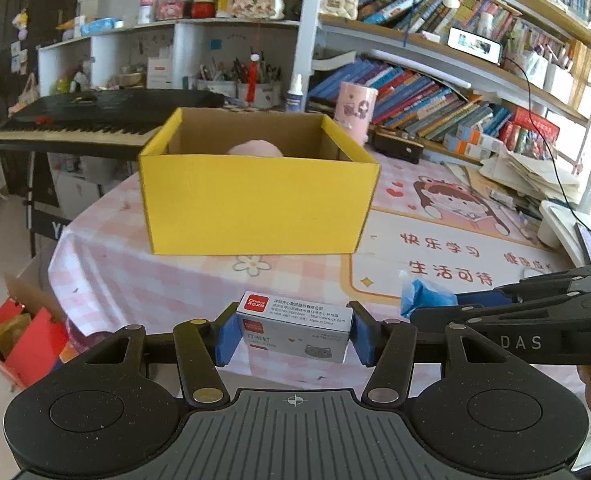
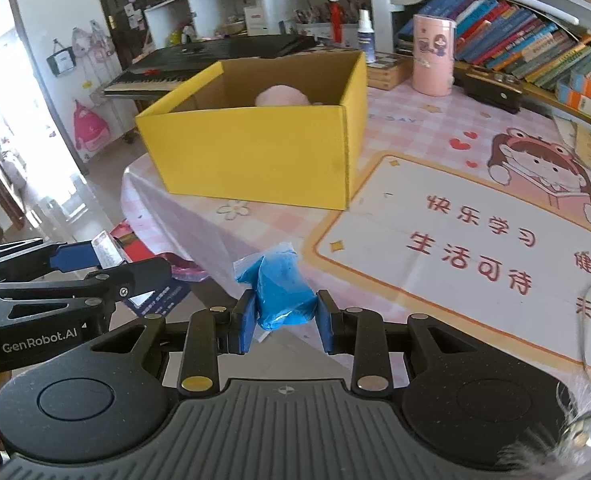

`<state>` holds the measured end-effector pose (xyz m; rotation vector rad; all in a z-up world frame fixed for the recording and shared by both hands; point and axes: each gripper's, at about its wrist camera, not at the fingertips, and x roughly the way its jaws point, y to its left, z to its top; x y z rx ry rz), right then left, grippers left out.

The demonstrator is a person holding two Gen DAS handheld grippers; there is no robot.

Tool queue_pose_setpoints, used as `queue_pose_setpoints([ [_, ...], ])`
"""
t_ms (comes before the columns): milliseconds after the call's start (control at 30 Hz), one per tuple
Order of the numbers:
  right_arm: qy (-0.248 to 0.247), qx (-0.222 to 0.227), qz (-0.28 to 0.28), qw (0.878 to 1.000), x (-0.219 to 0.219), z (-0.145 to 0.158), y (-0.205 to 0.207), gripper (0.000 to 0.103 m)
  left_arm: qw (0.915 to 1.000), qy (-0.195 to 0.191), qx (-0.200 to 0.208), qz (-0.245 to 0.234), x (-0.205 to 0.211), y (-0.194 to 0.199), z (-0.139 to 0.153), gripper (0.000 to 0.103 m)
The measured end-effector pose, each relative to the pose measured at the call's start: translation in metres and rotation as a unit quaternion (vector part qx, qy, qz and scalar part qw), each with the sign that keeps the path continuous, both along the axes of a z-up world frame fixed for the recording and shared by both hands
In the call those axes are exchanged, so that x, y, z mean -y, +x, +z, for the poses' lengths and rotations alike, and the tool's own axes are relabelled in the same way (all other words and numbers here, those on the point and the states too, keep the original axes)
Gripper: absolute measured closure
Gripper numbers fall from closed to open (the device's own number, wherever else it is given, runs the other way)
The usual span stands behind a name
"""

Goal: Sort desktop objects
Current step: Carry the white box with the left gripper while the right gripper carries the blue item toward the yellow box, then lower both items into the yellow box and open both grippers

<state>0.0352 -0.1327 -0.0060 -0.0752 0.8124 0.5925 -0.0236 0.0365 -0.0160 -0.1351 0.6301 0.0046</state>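
My left gripper (image 1: 293, 334) is shut on a small grey staple box (image 1: 295, 326) with a red label, held above the table's near edge. My right gripper (image 2: 283, 322) is shut on a crumpled blue plastic bag (image 2: 281, 288). In the left wrist view the blue bag (image 1: 425, 298) and the right gripper (image 1: 467, 300) show at the right. In the right wrist view the left gripper (image 2: 75, 256) shows at the left edge. The open yellow cardboard box (image 1: 255, 204) (image 2: 255, 152) stands ahead on the table with a pink soft thing (image 1: 255, 149) (image 2: 281, 96) inside.
A pink checked tablecloth (image 2: 435, 136) with a cartoon mat covers the table. A pink cylinder (image 2: 433, 54) and a black case (image 2: 493, 88) stand behind the box. Books fill the shelves at the right. A keyboard (image 1: 75, 128) stands at the left, and a red box (image 1: 19, 336) on the floor.
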Motion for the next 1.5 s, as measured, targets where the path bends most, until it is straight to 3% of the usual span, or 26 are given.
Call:
queue_pose_setpoints([
  [400, -0.009, 0.013, 0.031, 0.999, -0.021, 0.006, -0.005, 0.074, 0.9995, -0.012, 0.012, 0.027, -0.019, -0.007, 0.003, 0.048],
  [833, -0.006, 0.025, 0.068, 0.997, -0.035, 0.013, 0.024, 0.074, 0.9979, -0.012, 0.024, 0.059, -0.023, 0.016, 0.014, 0.048],
  [1267, 0.05, 0.09, 0.087, 0.991, -0.041, 0.057, 0.109, 0.074, 0.9906, 0.009, 0.092, 0.102, -0.026, 0.089, 0.053, 0.048],
  [1500, 0.01, 0.13, 0.13, 0.983, -0.059, 0.059, 0.156, 0.074, 0.9896, 0.013, 0.082, 0.118, -0.031, 0.14, 0.049, 0.048],
])
